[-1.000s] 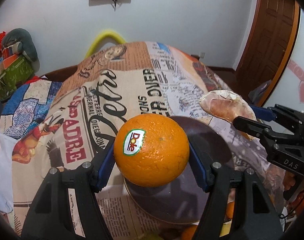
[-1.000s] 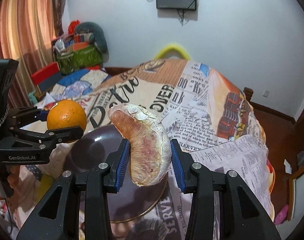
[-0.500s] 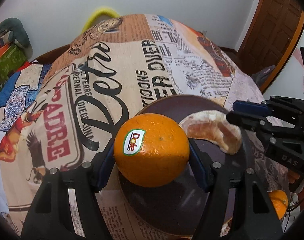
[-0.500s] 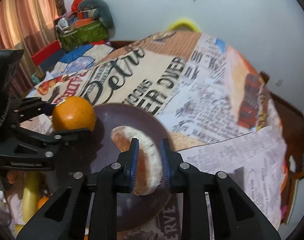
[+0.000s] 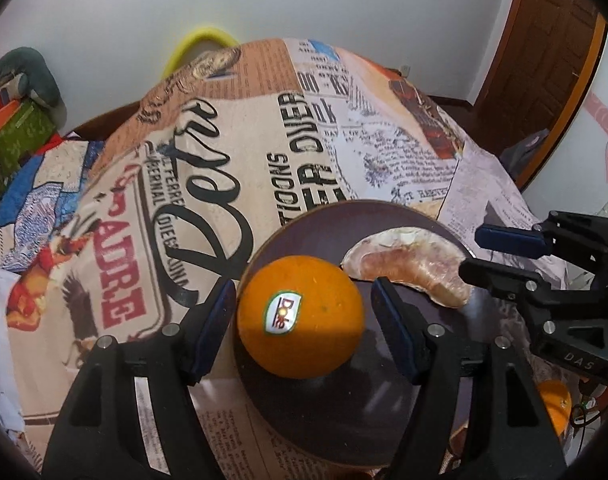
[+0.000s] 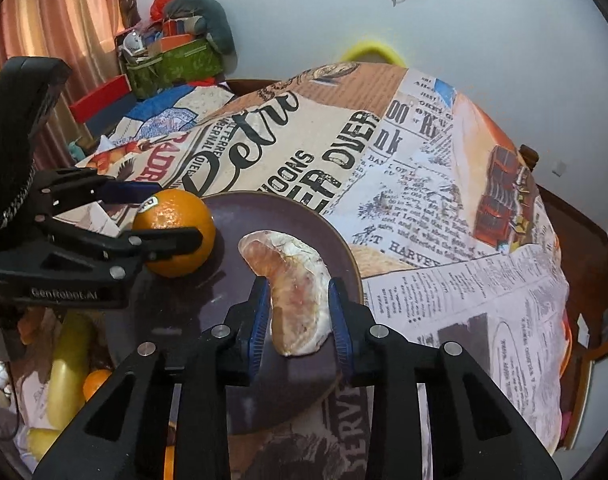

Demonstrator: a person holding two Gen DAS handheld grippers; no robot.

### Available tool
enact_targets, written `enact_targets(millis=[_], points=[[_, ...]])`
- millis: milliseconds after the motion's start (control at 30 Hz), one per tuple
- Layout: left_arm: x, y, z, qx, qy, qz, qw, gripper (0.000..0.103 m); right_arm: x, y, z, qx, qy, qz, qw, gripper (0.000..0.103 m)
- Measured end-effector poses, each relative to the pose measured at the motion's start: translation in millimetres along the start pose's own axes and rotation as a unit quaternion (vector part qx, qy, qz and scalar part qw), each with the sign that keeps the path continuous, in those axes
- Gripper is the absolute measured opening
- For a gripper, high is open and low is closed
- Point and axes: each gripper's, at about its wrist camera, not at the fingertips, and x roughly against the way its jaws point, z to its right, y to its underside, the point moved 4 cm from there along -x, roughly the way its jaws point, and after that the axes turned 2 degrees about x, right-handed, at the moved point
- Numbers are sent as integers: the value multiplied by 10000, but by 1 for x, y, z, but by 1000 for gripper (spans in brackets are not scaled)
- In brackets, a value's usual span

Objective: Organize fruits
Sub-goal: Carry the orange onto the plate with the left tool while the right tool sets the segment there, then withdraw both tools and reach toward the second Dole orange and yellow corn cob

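An orange with a Dole sticker (image 5: 300,316) rests on the dark plate (image 5: 384,408) between the fingers of my left gripper (image 5: 304,312), which stand a little apart from it on both sides. A peeled pomelo segment (image 6: 296,300) lies on the same plate (image 6: 264,216) between the fingers of my right gripper (image 6: 298,312), with gaps on both sides. The orange (image 6: 176,236) and the left gripper (image 6: 160,216) also show in the right wrist view; the segment (image 5: 412,264) and the right gripper (image 5: 480,252) show in the left wrist view.
The table wears a newspaper-print cloth (image 5: 224,152). A banana (image 6: 68,368) and another orange (image 6: 96,382) lie at the near left of the plate; an orange (image 5: 554,404) shows at the lower right in the left wrist view. A cluttered shelf (image 6: 168,52) stands by the wall.
Both grippers came down to the plate with their fruit. The jaws of both have opened, leaving the orange and the pomelo segment on the plate.
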Motion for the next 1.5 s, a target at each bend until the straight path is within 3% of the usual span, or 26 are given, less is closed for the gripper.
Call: enact_targets(millis=[300,467,833,1167,1300,1500], points=[[61,5,6,-17,-112,448,9989,70,50,2,-4,-199,121,416,9989,36],[97,18,10,-20,-141,632,9979,72,86,6,-12,-265,311,746,9964,50],[130,68,10,142,-198,539,9982,74,132,41,-39,-392,512,1106,9918,61],[126,117,12,275,-187,220,9992,74,128,87,-52,-578,637,954,9917,62],[111,132,16,297,-151,-17,9994,74,125,104,-55,-631,735,882,9914,69],[87,147,23,335,-65,-329,9989,74,116,121,-52,-732,801,694,9917,69]])
